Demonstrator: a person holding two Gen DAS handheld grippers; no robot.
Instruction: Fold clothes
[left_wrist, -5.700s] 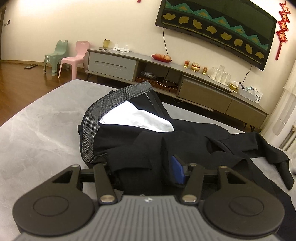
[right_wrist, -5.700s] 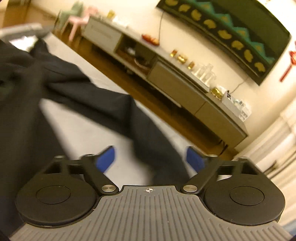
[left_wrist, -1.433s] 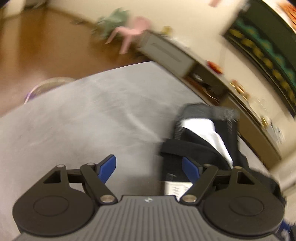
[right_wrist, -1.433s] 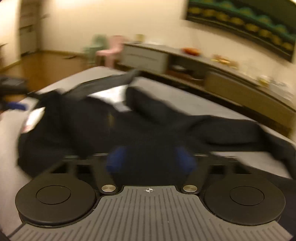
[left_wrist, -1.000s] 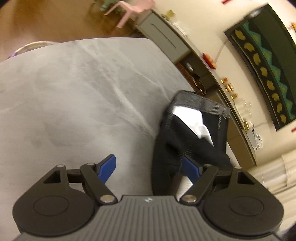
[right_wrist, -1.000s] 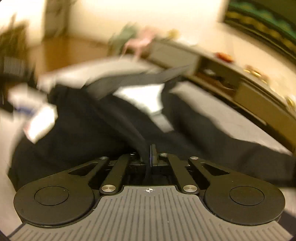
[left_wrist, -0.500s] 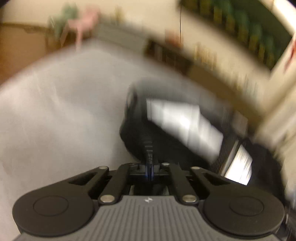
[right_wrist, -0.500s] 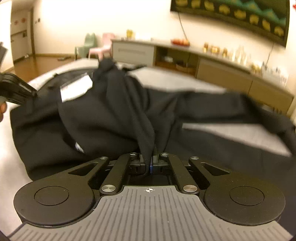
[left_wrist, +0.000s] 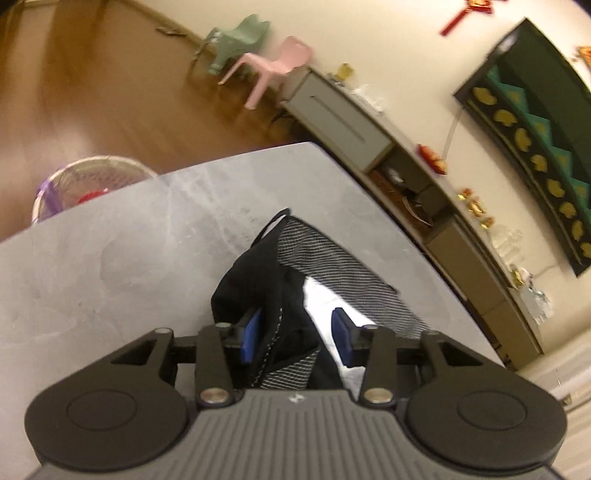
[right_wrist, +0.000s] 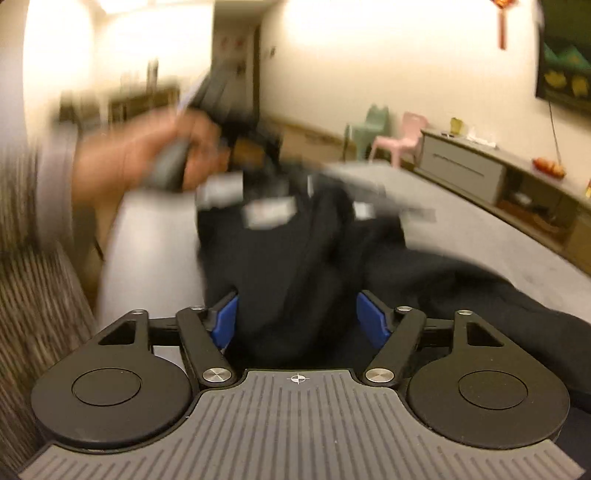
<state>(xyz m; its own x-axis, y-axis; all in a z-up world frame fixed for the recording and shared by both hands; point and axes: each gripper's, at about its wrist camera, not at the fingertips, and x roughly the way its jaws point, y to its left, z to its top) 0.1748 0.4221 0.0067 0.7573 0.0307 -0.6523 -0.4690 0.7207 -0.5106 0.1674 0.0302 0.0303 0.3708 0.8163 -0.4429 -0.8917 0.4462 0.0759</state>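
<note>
Both hand-held grippers are open. Left hand-held gripper (left_wrist: 297, 338): blue pads moderately apart, a black fold of the garment (left_wrist: 258, 284) with striped waistband standing between them, unclamped. Right hand-held gripper (right_wrist: 301, 319): spread wider, straddling bunched black fabric. Garment lies heaped on the grey worktop (left_wrist: 110, 240).

Black claw (left_wrist: 295, 334) w/ blue pads (left_wrist: 249, 338), ribbed grey body, silver screws.

Left claw (left_wrist: 295, 338) and right claw (right_wrist: 301, 319) both gape apart.
</note>
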